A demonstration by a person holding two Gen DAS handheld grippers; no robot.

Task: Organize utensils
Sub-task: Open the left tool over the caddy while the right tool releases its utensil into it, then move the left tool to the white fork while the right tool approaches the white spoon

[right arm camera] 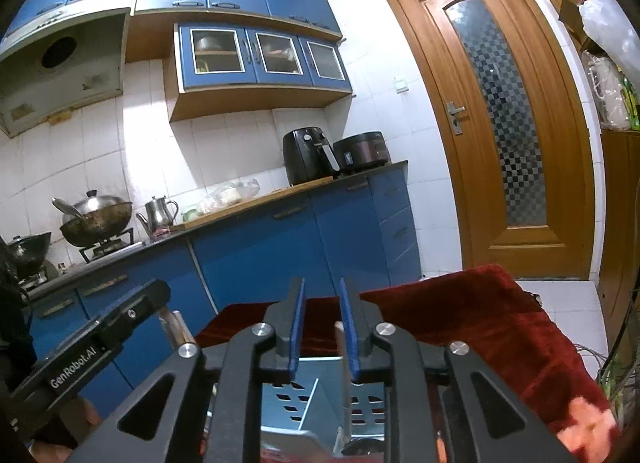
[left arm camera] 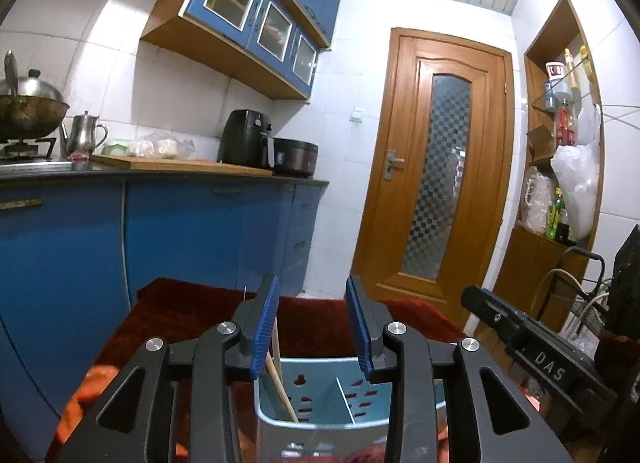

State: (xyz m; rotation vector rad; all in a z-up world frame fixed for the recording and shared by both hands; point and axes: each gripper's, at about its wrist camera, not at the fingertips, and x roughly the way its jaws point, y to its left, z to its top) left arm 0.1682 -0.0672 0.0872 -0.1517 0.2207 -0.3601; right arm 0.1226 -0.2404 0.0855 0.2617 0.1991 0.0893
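The left gripper (left arm camera: 312,323) stands wide, low in the left view, its blue pads well apart and holding nothing; two chopsticks (left arm camera: 280,375) lean beside its left pad, apparently free, their lower ends down in the left compartment of the caddy (left arm camera: 312,419). The right gripper (right arm camera: 322,327) is narrow, low in the right view, and a pale handle (right arm camera: 343,379) runs along its right pad down into the caddy (right arm camera: 292,391); I cannot tell whether the pads pinch it or it only rests against one of them. The main risk, as I judge it, is that either gripper, sitting just above the rim, knocks or drags the light plastic caddy and tips it on the soft red cloth (right arm camera: 460,311), which gives poor footing. If the handle is caught on the right pad, lifting away could pull it back out. The left pad could likewise sweep the leaning chopsticks over the rim. The caddy is pale blue, slotted in its back wall, and split by a divider (left arm camera: 342,395): chopsticks to its left in the left view, the handled utensil seemingly on the other side. What lies at the bottom of the compartments is hidden by the gripper bodies.
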